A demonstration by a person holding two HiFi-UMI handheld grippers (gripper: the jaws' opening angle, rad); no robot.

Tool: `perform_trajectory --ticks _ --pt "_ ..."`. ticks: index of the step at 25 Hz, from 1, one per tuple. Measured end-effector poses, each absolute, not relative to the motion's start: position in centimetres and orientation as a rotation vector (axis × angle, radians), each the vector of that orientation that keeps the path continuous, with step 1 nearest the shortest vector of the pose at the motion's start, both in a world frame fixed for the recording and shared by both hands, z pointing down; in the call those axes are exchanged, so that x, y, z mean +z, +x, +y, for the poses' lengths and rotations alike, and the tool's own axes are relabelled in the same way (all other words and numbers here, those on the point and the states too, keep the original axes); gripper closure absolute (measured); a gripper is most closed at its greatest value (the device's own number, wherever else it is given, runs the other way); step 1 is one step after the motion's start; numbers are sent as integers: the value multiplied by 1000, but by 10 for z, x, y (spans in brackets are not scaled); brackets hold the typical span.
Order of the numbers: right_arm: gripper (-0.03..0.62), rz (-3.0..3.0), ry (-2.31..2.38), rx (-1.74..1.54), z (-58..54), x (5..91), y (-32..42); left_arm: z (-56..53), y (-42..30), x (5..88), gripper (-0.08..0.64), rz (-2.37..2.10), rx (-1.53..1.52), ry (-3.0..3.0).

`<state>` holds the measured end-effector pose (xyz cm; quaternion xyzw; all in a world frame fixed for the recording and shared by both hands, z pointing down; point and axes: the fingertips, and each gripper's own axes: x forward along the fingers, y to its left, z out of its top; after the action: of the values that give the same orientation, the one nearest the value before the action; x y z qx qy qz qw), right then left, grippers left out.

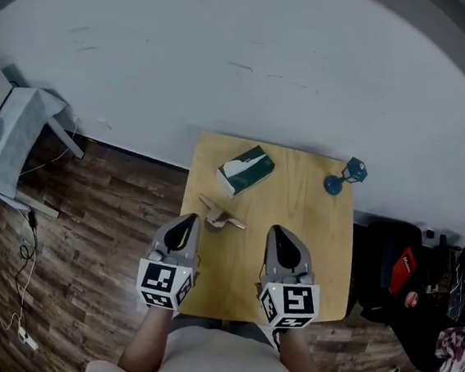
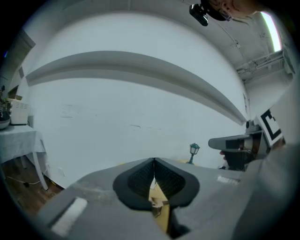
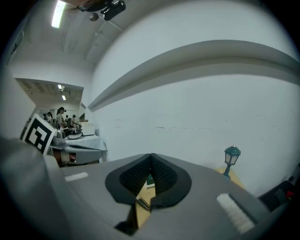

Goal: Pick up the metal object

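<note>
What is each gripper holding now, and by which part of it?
Nothing is held. The left gripper and the right gripper both have their jaws shut with nothing between them. The metal object lies free on the table, ahead of them.

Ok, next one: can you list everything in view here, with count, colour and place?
table: one, light wood, centre, against the white wall
tissue box: one, green and white, far left part of the table
metal object: one, tan-grey, table's left side, just ahead of the left gripper
lantern figurine: one, teal, table's far right corner
side table: one, white cloth cover, floor at left
cable: one, pale, floor at left
dark clutter: count unclear, black with red, floor at right
left gripper: one, grey, shut and empty, near left of table
right gripper: one, grey, shut and empty, near right of table
</note>
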<state>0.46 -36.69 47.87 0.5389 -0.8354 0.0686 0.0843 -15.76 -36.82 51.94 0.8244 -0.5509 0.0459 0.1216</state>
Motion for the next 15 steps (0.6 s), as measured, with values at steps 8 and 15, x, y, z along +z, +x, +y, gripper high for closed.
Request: perform_trajectory --ticks 8,15 --pt "591 -2425 1644 220 -364 486 15 -374 -131 585 426 -1395 363 2390" --pt "591 -2361 1698 245 -360 492 30 -381 -119 637 293 -1330 560 2354"
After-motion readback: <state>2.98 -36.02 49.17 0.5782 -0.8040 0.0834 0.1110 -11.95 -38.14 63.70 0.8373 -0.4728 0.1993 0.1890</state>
